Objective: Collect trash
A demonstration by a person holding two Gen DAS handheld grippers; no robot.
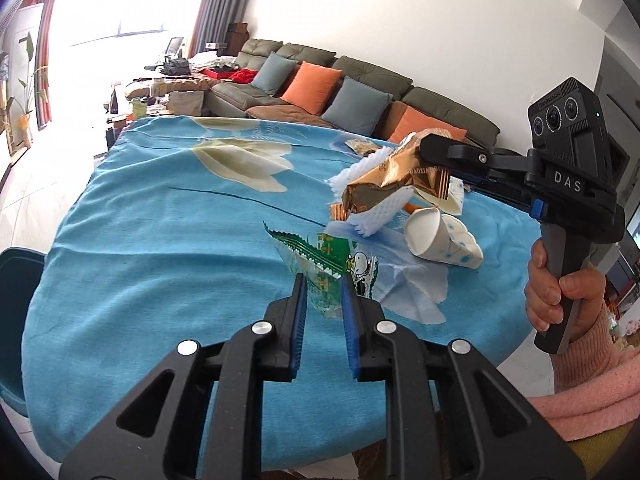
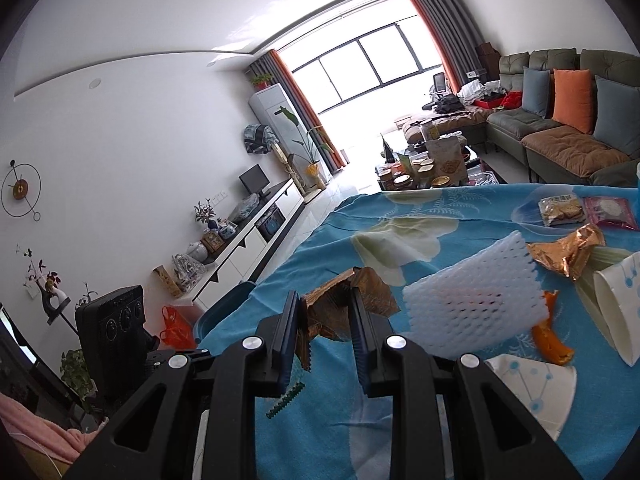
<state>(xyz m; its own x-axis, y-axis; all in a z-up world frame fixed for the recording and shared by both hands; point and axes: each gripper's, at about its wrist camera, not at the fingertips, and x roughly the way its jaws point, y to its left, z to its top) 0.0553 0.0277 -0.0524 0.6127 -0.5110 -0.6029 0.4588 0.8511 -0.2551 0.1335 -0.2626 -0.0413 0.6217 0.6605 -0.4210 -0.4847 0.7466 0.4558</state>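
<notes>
My left claw (image 1: 324, 284) is matt black plastic with ribbed blue rubbery pads and shiny metal pivot pins. It's got a glossy, see-through green snack wrapper (image 1: 326, 264) with a saw-tooth edge. My right claw (image 2: 326, 312) has crinkly copper foil wrapper (image 2: 344, 308), really shiny and creased. The tabletop (image 1: 160, 240) wears a soft, fuzzy blue cloth, matt. The white foam netting (image 2: 472, 300) looks dimpled, the paper cups (image 2: 618, 304) smooth and matt.
</notes>
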